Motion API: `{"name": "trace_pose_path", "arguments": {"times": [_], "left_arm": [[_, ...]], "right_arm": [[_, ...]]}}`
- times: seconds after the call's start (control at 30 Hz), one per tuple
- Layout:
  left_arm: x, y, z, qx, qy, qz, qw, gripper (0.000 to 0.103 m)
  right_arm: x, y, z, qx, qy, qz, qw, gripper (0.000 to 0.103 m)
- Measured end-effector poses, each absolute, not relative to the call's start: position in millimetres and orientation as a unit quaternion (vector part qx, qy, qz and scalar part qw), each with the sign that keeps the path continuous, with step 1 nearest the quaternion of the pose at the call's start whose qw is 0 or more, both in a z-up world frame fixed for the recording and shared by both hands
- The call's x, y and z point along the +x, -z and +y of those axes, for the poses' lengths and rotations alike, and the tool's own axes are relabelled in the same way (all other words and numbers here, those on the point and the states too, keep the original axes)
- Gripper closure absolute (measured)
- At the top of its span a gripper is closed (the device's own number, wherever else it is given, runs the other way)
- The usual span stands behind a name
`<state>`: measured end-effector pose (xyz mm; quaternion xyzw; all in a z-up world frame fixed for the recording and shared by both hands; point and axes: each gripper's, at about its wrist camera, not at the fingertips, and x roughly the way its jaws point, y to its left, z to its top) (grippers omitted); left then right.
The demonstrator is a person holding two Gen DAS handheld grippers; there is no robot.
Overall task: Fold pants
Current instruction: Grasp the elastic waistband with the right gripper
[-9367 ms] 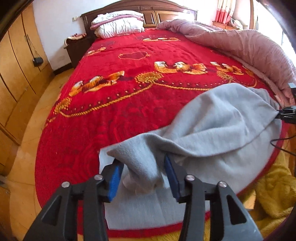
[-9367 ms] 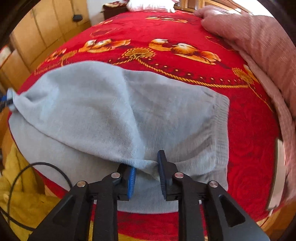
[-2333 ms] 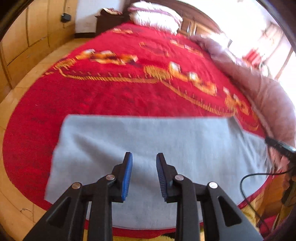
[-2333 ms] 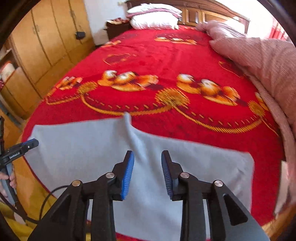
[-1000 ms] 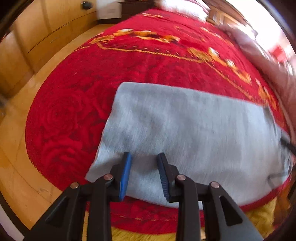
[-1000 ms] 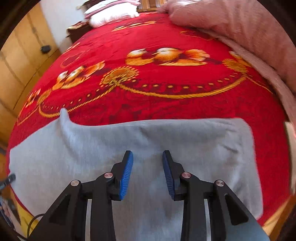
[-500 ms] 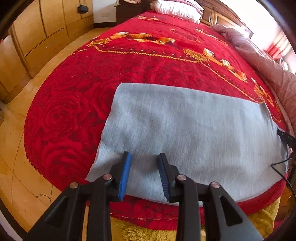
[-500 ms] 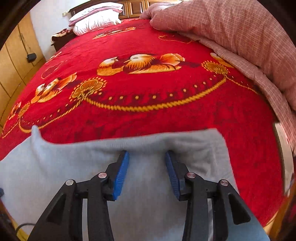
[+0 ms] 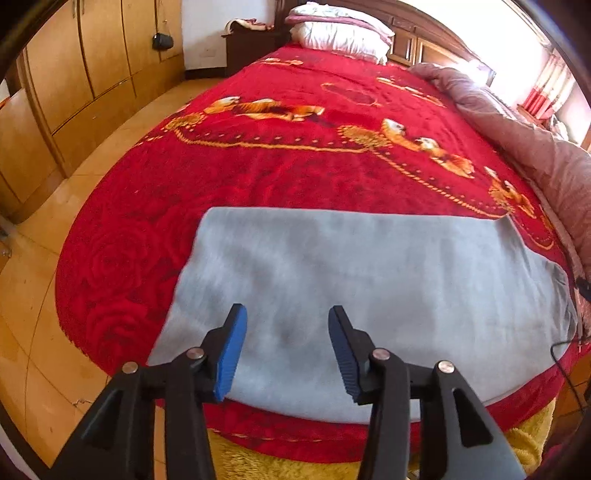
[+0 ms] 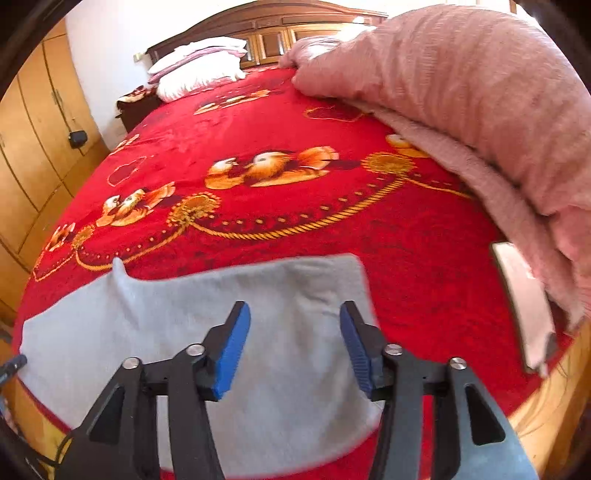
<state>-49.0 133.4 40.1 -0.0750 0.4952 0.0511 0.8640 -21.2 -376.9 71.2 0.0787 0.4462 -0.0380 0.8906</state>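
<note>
The grey pants (image 9: pixel 369 280) lie flat as a long folded rectangle along the near edge of the red bed. In the right wrist view the pants (image 10: pixel 177 317) show their right end, with a small peak of cloth at the far edge. My left gripper (image 9: pixel 286 347) is open and empty, over the left part of the pants. My right gripper (image 10: pixel 293 350) is open and empty, over the right end of the pants.
The red patterned bedspread (image 9: pixel 295 166) covers the bed. A pink quilt (image 10: pixel 461 92) is piled along the right side. White pillows (image 9: pixel 340 33) lie at the headboard. Wooden wardrobes (image 9: pixel 74 66) stand left. A yellow blanket (image 9: pixel 266 458) hangs below the bed edge.
Both grippers have opened wider. The left view has lifted to take in more of the bed. The right gripper has drawn back slightly over the pants' right end.
</note>
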Motion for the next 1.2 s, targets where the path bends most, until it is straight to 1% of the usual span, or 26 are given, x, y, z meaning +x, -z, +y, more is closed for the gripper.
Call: {"name": "trace_pose_path", "arguments": {"times": [0.2,0.43,0.53,0.63,0.67,0.73,0.8,1.07,1.2], "left_arm": [[-43,-36,115,-0.097,-0.035,0.501,0.859,0.055],[-35,-24,104,-0.113,-0.036,0.516,0.848,0.054],[-32,-17,103,-0.113,-0.047,0.521,0.845,0.054],[-32,-14,101,-0.109,-0.053,0.520,0.846,0.050],[-32,-13,100,-0.106,-0.053,0.520,0.846,0.048],[-31,-12,98,-0.098,-0.055,0.521,0.846,0.046],[-31,-11,96,-0.093,-0.056,0.520,0.847,0.044],[-29,-11,96,-0.093,-0.055,0.519,0.848,0.040],[-29,-10,96,-0.092,-0.053,0.519,0.848,0.036]], "right_arm": [[-54,-59,-396,0.086,0.064,0.469,0.876,0.047],[-68,-19,-418,0.165,0.058,0.494,0.852,0.047],[-65,-9,-415,0.170,0.053,0.495,0.851,0.047],[-61,-6,-410,0.177,0.042,0.487,0.854,0.047],[-59,-5,-408,0.183,0.038,0.483,0.855,0.045],[-56,-3,-406,0.187,0.042,0.481,0.856,0.045],[-54,0,-404,0.189,0.046,0.476,0.858,0.043],[-58,6,-408,0.205,0.032,0.454,0.866,0.040],[-58,5,-409,0.216,0.036,0.457,0.862,0.040]]}}
